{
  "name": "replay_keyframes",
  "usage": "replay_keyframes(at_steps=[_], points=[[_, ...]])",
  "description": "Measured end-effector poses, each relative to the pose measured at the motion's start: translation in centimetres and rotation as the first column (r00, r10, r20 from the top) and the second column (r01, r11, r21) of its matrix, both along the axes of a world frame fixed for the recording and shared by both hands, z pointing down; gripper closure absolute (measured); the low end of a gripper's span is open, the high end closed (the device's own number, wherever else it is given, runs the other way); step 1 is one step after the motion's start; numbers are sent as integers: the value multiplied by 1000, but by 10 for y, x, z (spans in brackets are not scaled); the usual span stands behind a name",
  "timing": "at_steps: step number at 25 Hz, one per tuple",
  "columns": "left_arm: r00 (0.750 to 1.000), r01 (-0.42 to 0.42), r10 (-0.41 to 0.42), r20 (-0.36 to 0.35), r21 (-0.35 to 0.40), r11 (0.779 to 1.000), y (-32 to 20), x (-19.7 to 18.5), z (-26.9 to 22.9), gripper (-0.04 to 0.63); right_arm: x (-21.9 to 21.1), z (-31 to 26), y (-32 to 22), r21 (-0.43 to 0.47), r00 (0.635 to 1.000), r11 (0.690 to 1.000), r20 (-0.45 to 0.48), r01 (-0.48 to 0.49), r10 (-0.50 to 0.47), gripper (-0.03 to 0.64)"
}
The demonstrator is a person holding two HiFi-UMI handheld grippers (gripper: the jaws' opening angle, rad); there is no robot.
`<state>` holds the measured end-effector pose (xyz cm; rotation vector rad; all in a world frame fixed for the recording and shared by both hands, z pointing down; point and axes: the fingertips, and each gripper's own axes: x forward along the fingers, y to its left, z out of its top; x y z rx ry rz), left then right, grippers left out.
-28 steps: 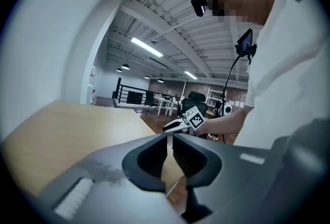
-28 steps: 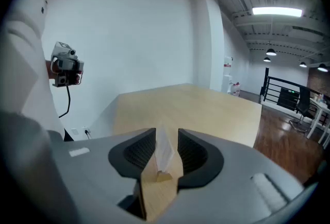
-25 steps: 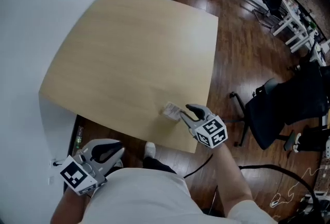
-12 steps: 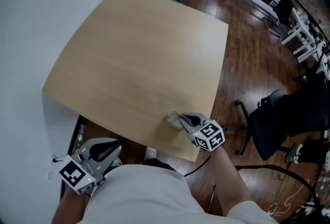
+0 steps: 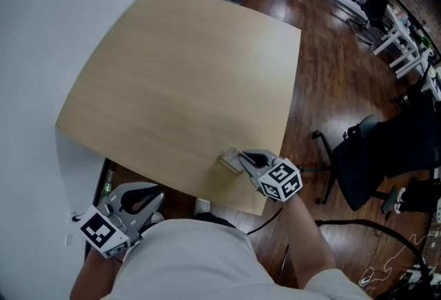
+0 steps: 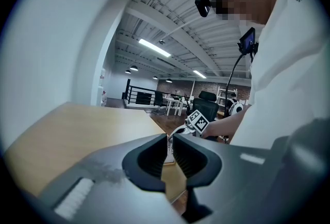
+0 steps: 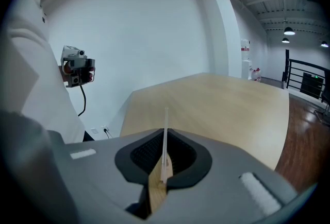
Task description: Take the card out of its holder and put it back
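The pale card holder [image 5: 231, 158] lies flat near the front right edge of the wooden table [image 5: 186, 64]. My right gripper [image 5: 247, 161] is shut on its near end. In the right gripper view it shows as a thin white sheet [image 7: 165, 130] seen edge-on, pinched between the dark pads. I cannot tell the card from its sleeve. My left gripper [image 5: 141, 203] hangs below the table's front edge at the lower left, shut with nothing in it. In the left gripper view its jaws [image 6: 169, 138] point toward the distant right gripper [image 6: 196, 122].
A white wall runs along the table's left side. A black office chair [image 5: 386, 147] stands on the dark wood floor to the right. White desks and a black railing are further back. The person's white shirt fills the bottom of the head view.
My right gripper has moved in over the card holder's near end and its jaws have shut on it. The left gripper stays low at the left.
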<state>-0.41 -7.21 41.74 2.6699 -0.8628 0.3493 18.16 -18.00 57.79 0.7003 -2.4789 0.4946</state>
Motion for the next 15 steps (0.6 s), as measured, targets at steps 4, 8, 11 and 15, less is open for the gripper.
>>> replay_keyframes(at_steps=[4, 8, 11, 15], points=[[1000, -10, 10, -12, 5, 1000, 0, -2, -2, 555, 1, -19, 0, 24, 1000, 1000, -10, 1, 0, 595], [999, -23, 23, -24, 7, 1000, 4, -8, -5, 555, 0, -43, 1, 54, 1000, 999, -21, -6, 8, 595], [999, -39, 40, -34, 14, 999, 8, -13, -6, 555, -2, -59, 6, 77, 999, 997, -26, -17, 19, 595], [997, -63, 64, -42, 27, 998, 15, -25, -4, 555, -9, -75, 17, 112, 999, 993, -36, -37, 41, 595]])
